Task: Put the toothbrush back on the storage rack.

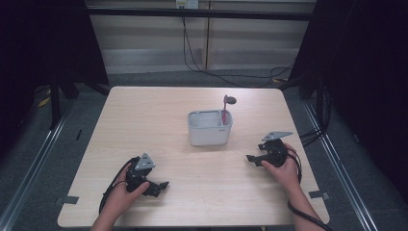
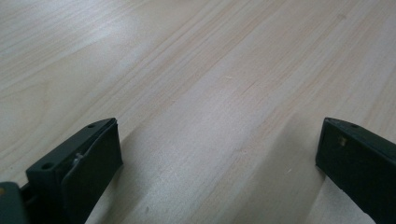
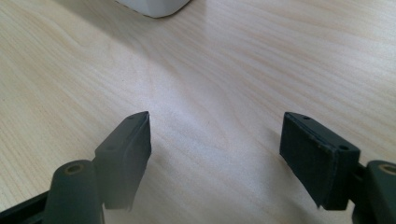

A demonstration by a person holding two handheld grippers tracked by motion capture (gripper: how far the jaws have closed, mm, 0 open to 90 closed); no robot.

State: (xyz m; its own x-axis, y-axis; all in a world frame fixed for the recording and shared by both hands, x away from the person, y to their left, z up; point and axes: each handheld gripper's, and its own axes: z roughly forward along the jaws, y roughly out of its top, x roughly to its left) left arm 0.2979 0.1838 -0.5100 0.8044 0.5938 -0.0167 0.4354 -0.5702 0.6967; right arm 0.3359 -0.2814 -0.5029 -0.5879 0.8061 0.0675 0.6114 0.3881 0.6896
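A grey-white rectangular holder (image 1: 210, 127) stands near the middle of the wooden table (image 1: 144, 110). A pink-handled utensil with a dark head (image 1: 226, 107) leans upright in its right end. My left gripper (image 1: 160, 187) rests low on the table at the front left, open, with only bare wood between its jaws (image 2: 219, 140). My right gripper (image 1: 251, 158) rests at the front right, open, its jaws pointing left toward the holder. In the right gripper view the gripper (image 3: 215, 135) holds nothing, and a corner of the holder (image 3: 154, 5) shows at the top edge.
Black cables (image 1: 211, 70) trail over the grey floor behind the table. Dark curtains hang on both sides. Metal rails (image 1: 337, 159) run along the floor left and right of the table. Tape marks (image 1: 317, 194) sit near the table's front corners.
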